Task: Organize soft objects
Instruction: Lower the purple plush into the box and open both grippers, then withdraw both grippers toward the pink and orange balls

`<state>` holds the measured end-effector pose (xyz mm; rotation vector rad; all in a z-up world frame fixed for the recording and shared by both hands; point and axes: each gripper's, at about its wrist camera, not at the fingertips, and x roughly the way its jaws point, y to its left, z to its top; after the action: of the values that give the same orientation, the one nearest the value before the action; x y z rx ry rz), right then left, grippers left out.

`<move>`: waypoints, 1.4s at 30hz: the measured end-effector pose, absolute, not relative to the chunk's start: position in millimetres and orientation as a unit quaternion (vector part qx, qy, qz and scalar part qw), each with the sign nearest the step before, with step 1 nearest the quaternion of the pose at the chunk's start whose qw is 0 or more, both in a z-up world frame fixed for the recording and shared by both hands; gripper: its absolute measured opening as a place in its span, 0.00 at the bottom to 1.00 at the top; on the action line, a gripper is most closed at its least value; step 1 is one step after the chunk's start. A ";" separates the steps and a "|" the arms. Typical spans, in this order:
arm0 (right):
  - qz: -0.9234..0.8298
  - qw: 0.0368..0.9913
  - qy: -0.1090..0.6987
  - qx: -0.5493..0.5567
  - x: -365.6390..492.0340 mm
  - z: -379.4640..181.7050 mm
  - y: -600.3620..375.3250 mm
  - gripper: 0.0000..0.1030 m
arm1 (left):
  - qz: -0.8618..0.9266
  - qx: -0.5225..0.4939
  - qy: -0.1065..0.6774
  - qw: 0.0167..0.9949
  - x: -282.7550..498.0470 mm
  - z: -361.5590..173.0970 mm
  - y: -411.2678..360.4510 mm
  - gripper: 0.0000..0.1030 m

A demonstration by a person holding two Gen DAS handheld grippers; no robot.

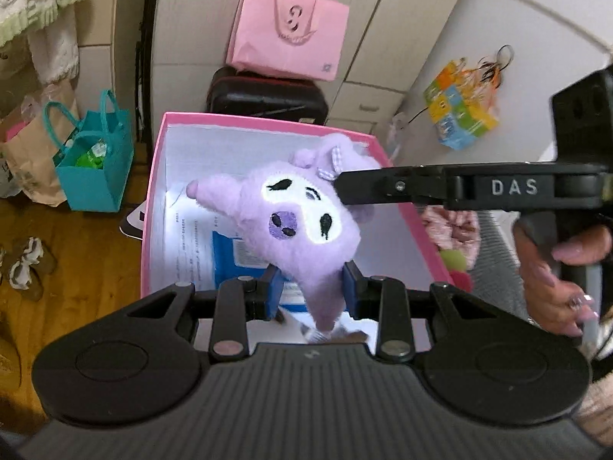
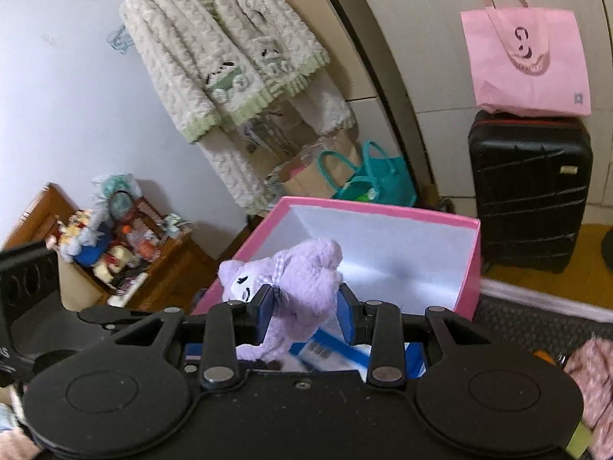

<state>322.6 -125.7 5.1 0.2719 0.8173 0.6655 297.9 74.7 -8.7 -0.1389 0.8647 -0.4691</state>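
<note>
Purple plush toy (image 1: 306, 222) clamped by both grippers, hanging over open pink box (image 1: 153, 207). Left gripper (image 1: 312, 291) pinches toy's narrow lower end between blue pads; right gripper (image 2: 304, 312) pinches upper, fluffy part. Toy's long axis runs up and away from left gripper, face toward its camera. Box cavity directly ahead of and below both grippers, papers on its floor. Judgement: next comes lowering, then release into box.
</note>
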 end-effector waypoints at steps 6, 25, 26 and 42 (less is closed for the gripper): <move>0.274 0.877 0.384 0.091 330.3 0.2 -120.4 0.42 | -0.207 -0.016 0.416 0.885 310.1 -19.2 56.6 0.31; 0.274 0.904 0.329 0.011 246.9 57.4 -147.7 0.45 | -0.192 0.085 0.349 0.913 231.4 45.7 64.1 0.50; 0.277 0.904 0.326 0.002 237.8 62.2 -148.2 0.45 | -0.192 0.091 0.345 0.914 224.1 50.3 63.6 0.50; 0.312 0.899 0.299 -0.068 144.0 97.9 -164.0 0.50 | -0.229 0.175 0.322 0.902 127.9 71.8 34.7 0.57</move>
<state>144.0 -164.0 97.9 -0.1408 0.6193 0.6461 127.9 34.7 71.8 0.3613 0.6668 -0.4742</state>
